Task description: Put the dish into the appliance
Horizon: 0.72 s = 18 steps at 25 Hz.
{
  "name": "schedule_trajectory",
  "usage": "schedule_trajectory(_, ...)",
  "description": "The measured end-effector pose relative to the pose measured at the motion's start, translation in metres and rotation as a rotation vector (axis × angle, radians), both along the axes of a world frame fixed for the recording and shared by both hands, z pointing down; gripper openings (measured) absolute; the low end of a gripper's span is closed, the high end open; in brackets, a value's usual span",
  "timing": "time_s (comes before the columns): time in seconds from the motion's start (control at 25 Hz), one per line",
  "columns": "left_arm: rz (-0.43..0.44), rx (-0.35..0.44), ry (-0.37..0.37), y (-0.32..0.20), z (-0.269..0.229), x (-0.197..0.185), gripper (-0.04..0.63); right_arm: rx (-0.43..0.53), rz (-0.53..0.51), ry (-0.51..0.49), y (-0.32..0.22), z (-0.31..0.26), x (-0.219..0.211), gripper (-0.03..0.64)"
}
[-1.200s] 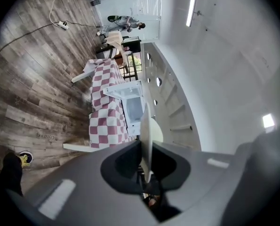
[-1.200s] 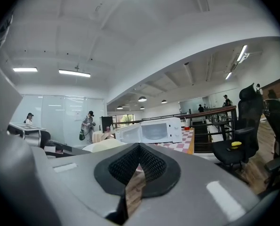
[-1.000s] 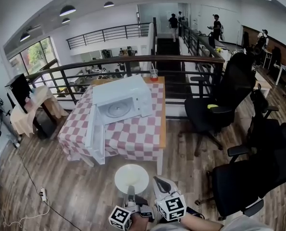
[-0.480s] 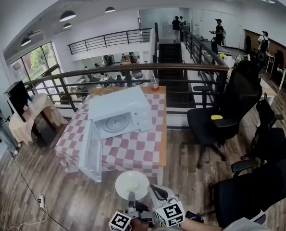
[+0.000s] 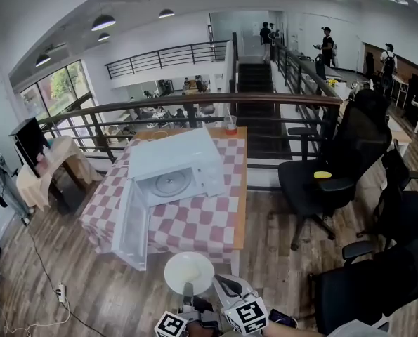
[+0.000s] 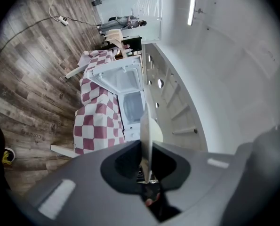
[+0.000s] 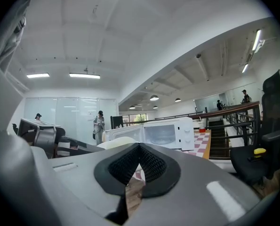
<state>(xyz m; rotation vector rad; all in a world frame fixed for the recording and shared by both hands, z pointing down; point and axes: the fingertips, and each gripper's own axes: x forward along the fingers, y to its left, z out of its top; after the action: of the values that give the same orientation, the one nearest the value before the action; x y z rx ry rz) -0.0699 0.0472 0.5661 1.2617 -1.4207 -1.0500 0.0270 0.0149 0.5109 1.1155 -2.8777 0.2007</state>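
Carrying is the step in hand: left gripper (image 5: 188,291) is clamped on the near rim of the dish (image 5: 188,272), which it holds out over the floor (image 5: 110,286), just short of the table (image 5: 194,220) and well short of the microwave (image 5: 173,161). Right gripper (image 5: 227,286) sits just to its right, jaws together on nothing. The door (image 5: 130,223) hangs open to the left, and the cavity (image 5: 170,182) faces the near side. Next, I judge, the dish must go far and slightly left, kept level, then slide into the cavity clear of door and frame.
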Motion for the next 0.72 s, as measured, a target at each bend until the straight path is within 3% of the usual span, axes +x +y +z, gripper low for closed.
schedule_trajectory(0.72,-0.025,-0.015,-0.032,-0.032,0.003,-0.019,0.031,0.02,-0.014,-0.001,-0.032,0.001,-0.008,0.0)
